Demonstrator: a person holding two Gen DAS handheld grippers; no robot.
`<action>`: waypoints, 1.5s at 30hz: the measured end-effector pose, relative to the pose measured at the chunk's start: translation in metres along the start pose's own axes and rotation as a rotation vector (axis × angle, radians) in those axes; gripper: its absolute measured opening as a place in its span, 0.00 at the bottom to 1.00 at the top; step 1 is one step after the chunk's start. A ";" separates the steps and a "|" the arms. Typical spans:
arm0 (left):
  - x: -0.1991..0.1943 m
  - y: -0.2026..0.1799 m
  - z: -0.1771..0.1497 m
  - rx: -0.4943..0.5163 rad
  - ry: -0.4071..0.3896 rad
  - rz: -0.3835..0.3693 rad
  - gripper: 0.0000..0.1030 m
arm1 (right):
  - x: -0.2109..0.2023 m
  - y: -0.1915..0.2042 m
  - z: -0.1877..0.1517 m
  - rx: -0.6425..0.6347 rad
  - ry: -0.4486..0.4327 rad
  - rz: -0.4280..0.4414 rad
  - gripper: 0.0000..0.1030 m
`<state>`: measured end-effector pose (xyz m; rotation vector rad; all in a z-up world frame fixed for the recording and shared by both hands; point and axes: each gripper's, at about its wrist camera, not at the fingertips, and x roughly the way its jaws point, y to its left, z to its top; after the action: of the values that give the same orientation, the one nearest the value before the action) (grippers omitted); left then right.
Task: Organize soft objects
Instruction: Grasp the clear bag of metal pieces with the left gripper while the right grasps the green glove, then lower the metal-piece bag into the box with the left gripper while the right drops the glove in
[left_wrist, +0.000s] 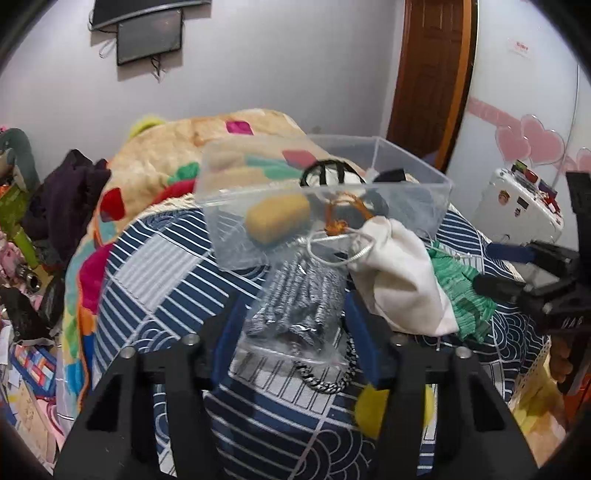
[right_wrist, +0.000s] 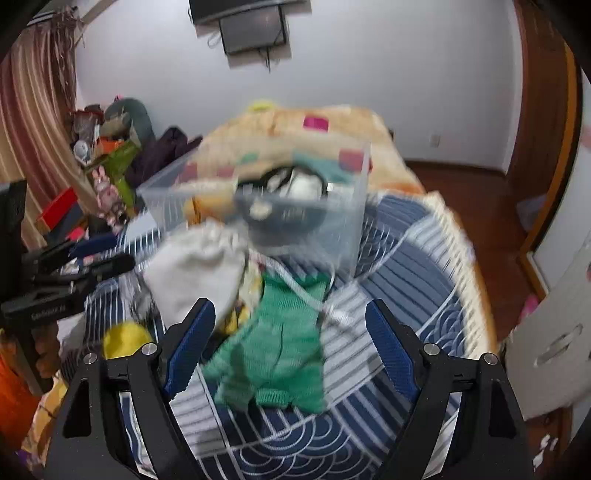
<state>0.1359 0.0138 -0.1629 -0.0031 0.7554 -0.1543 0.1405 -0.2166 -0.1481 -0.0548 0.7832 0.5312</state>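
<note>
In the left wrist view, a yellow soft ball (left_wrist: 277, 218) lay inside the clear plastic box (left_wrist: 413, 162) at center frame, on the blue patterned bedcover (left_wrist: 155, 280). Below the box, the left gripper (left_wrist: 291, 321) had its blue-padded fingers (left_wrist: 364, 332) set on either side of a clear bag of grey-and-white striped fabric (left_wrist: 295, 299); whether the pads pressed it or merely flanked it could not be told. Just right of the bag sat a white drawstring pouch (left_wrist: 402, 273), and beyond it a green knitted piece (left_wrist: 465, 291). At the far right edge the right gripper (left_wrist: 517, 266) reached in near the green piece.

In the right wrist view, which was blurred, the left gripper (right_wrist: 85, 266) showed at the left edge. The white pouch (right_wrist: 199, 269) lay at center left, the box (right_wrist: 258, 206) above it. At lower center the right gripper (right_wrist: 288, 350) hung with jaws spread wide above the green knitted piece (right_wrist: 277, 354), holding nothing.
</note>
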 end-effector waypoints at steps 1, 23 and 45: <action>0.003 0.001 0.000 -0.002 0.005 -0.002 0.49 | 0.006 0.001 -0.004 0.002 0.014 0.003 0.77; 0.004 0.005 -0.004 -0.053 0.004 -0.027 0.23 | 0.004 0.001 -0.026 0.064 0.014 0.050 0.26; -0.075 0.019 0.035 -0.120 -0.253 -0.011 0.22 | -0.058 0.006 0.022 0.041 -0.264 0.008 0.20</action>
<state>0.1082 0.0416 -0.0874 -0.1386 0.5114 -0.1158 0.1181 -0.2311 -0.0916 0.0559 0.5359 0.5177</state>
